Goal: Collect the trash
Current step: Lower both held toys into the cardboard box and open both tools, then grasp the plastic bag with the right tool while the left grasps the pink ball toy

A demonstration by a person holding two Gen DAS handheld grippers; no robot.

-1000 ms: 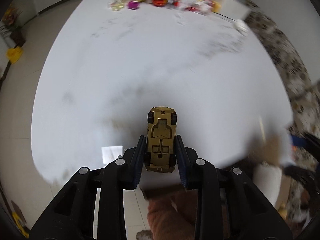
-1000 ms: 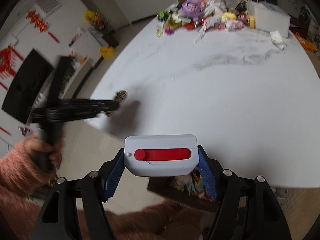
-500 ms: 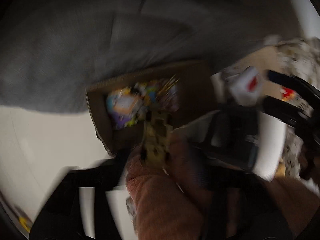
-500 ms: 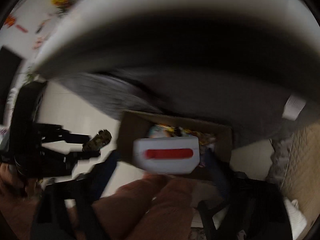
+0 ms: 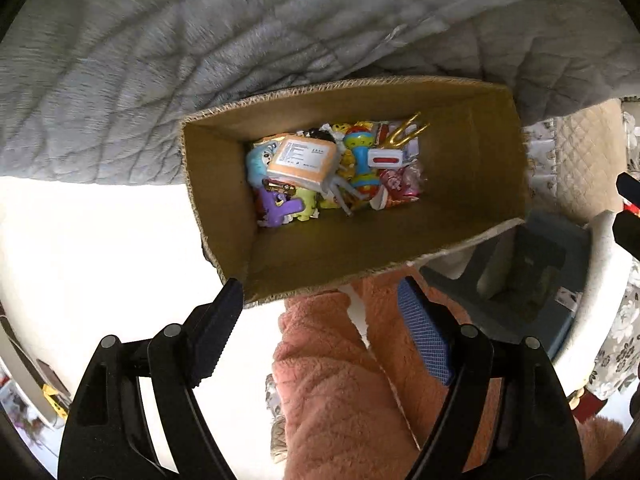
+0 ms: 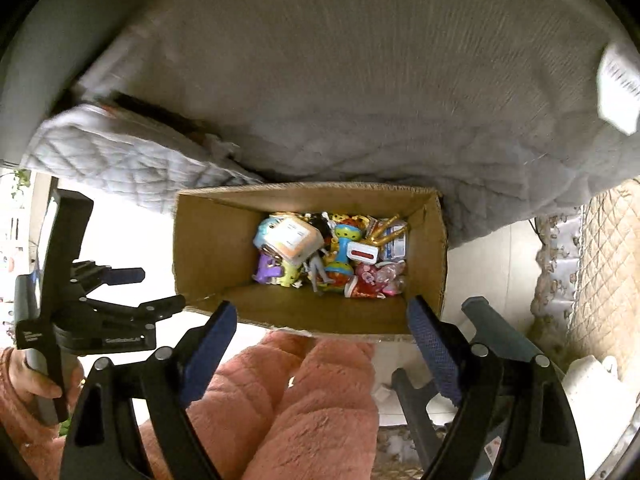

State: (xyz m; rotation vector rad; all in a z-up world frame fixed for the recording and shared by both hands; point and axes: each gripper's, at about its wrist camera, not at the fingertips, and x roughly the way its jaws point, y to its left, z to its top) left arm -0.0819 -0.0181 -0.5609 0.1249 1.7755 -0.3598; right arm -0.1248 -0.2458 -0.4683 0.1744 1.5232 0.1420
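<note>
An open cardboard box (image 5: pixel 476 152) stands on the floor under the table edge; it also shows in the right wrist view (image 6: pixel 208 248). Inside lie several toys and trash pieces, among them the white case with a red bar (image 5: pixel 386 159) (image 6: pixel 362 255), an orange packet (image 5: pixel 304 159) and a gold toy car (image 5: pixel 280 188). My left gripper (image 5: pixel 320 308) is open and empty above the box's near rim. My right gripper (image 6: pixel 322 330) is open and empty above the same rim. The left gripper also shows from the side in the right wrist view (image 6: pixel 160 292).
A grey quilted cloth (image 5: pixel 200 40) hangs from the table behind the box. Pink fleece-clad legs (image 5: pixel 340 380) are directly below both grippers. A grey plastic stool (image 5: pixel 532 280) stands right of the box. The floor is pale tile with a patterned rug (image 6: pixel 600 280) on the right.
Both grippers swung down from the tabletop to the box under it. The left let go of the gold toy car and the right let go of the white case; both now lie in the box.
</note>
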